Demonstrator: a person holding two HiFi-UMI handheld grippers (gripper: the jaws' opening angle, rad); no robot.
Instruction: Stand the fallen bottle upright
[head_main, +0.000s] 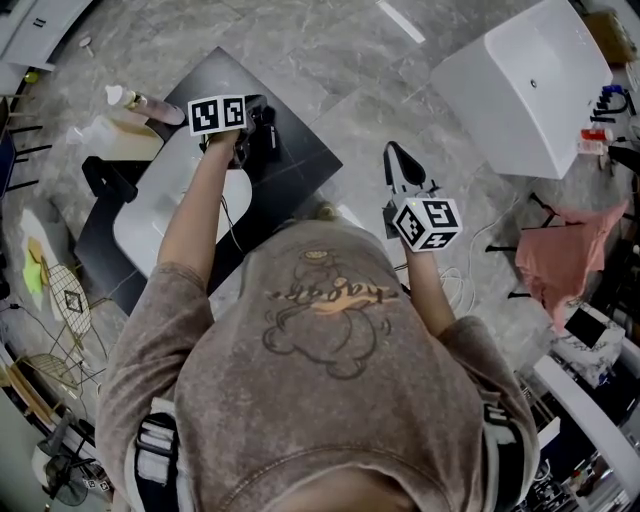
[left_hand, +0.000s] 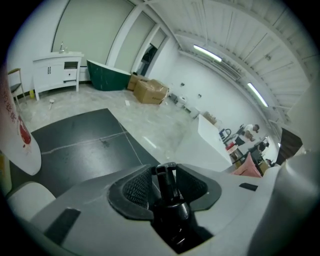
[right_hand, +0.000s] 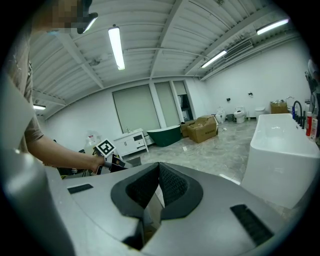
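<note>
Left gripper (left_hand: 164, 171) grips the black bottle (left_hand: 172, 212) by its neck.

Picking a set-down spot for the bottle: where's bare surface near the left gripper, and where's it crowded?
Free: the black mat between the left gripper, shut on a dark pump bottle, and the mat's right edge. Also the grey floor between the mat and the white tub. Crowded: the mat's left side, with the white basin and pink bottle.

White bathtub (head_main: 530, 85) stands near pink cloth (head_main: 570, 255)
</note>
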